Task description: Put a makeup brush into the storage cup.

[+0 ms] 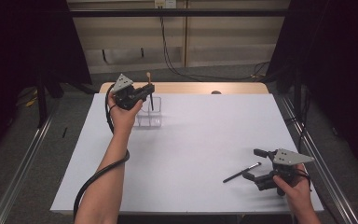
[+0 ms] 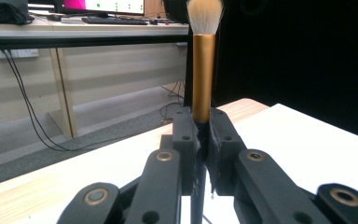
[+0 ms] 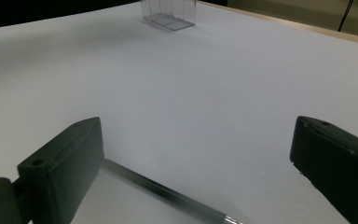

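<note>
left claw [image 1: 150,88]: pinching makeup brush [image 2: 203,70] upright, above clear organizer [image 1: 150,116] | right claw [image 1: 256,163]: spread (thin brush [image 1: 241,172] lies slanted between its jaws)

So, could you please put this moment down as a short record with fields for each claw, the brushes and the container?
left claw: shut on the gold-handled brush, held upright, bristles up, above the clear container
right claw: open, low over the white table
black brush: lying flat on the table, its handle passing by one jaw of the right claw, not gripped
clear container: standing at the far left of the table; contents cannot be told
</note>
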The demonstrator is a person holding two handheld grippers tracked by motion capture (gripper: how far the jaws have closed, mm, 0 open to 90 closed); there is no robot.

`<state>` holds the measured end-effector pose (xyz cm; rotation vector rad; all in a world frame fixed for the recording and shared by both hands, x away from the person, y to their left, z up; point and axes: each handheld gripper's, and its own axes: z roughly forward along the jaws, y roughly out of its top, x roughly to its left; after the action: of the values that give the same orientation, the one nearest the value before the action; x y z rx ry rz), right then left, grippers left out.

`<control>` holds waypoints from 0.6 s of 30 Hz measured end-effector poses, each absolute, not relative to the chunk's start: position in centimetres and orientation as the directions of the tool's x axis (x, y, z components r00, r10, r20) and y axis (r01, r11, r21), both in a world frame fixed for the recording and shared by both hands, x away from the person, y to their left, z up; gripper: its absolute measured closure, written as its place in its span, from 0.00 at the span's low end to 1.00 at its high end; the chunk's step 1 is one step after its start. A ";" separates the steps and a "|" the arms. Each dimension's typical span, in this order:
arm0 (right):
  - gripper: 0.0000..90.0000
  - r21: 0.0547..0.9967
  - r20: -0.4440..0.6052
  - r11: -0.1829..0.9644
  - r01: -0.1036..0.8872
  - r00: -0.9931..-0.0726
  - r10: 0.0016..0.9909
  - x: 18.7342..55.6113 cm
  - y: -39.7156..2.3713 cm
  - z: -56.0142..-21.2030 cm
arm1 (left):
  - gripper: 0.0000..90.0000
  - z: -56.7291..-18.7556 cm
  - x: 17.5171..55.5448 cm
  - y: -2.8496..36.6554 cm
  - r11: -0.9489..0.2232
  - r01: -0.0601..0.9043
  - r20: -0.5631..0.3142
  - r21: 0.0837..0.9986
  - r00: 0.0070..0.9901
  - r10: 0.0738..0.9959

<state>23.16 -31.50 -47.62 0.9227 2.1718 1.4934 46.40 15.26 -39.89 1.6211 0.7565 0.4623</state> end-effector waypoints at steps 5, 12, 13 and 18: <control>0.03 0.922 0.078 0.230 0.313 -0.729 0.680 23.2 -31.5 -47.6 | 0.92 -40.5 46.3 15.4 -0.061 0.228 -0.122 0.972 0.705 0.698; 0.03 0.923 0.078 0.227 0.312 -0.726 0.683 23.2 -31.6 -47.5 | 0.92 -41.1 46.4 15.4 -0.062 0.239 -0.129 0.969 0.704 0.699; 0.03 0.922 0.078 0.227 0.312 -0.726 0.683 23.2 -31.6 -47.6 | 0.92 -41.2 46.4 15.4 -0.068 0.239 -0.125 0.969 0.704 0.699; 0.03 0.922 0.077 0.229 0.313 -0.728 0.681 23.2 -31.7 -47.6 | 0.92 -41.4 46.4 15.3 -0.055 0.247 -0.138 0.968 0.699 0.702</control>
<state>23.20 -31.68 -47.57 0.9216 2.1664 1.4990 46.42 15.26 -41.35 1.6261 0.7851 0.4414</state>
